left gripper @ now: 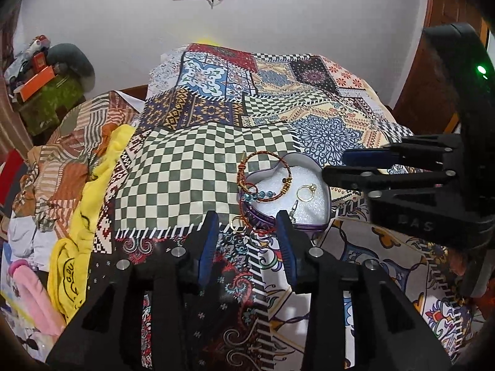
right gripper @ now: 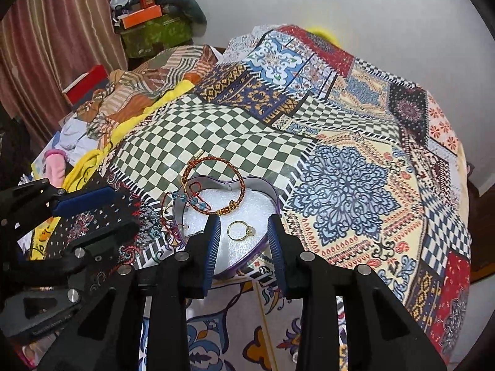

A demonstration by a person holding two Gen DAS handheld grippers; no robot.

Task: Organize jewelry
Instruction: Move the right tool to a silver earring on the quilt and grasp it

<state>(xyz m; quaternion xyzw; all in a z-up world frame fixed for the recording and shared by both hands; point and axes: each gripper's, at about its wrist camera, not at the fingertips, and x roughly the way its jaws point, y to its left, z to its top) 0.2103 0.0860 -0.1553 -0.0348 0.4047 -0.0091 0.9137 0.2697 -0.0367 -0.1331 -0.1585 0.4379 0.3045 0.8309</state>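
Right wrist view: right tool (right gripper: 244, 228) open, empty, above gold ring (right gripper: 240, 230) in heart-shaped box (right gripper: 275, 199). Left tool (left gripper: 246, 232) open, empty, beside box. Sorting step; next, probably tuck overhanging bangle (right gripper: 213, 182) inside.

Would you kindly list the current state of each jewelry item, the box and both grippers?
Heart-shaped box: open, no lid on it.
Gold ring: lying inside the box.
Red-gold bangle: leaning over the box rim.
Blue bead bracelet: draped across the rim.
Left gripper: open, empty.
Right gripper: open, above the ring.
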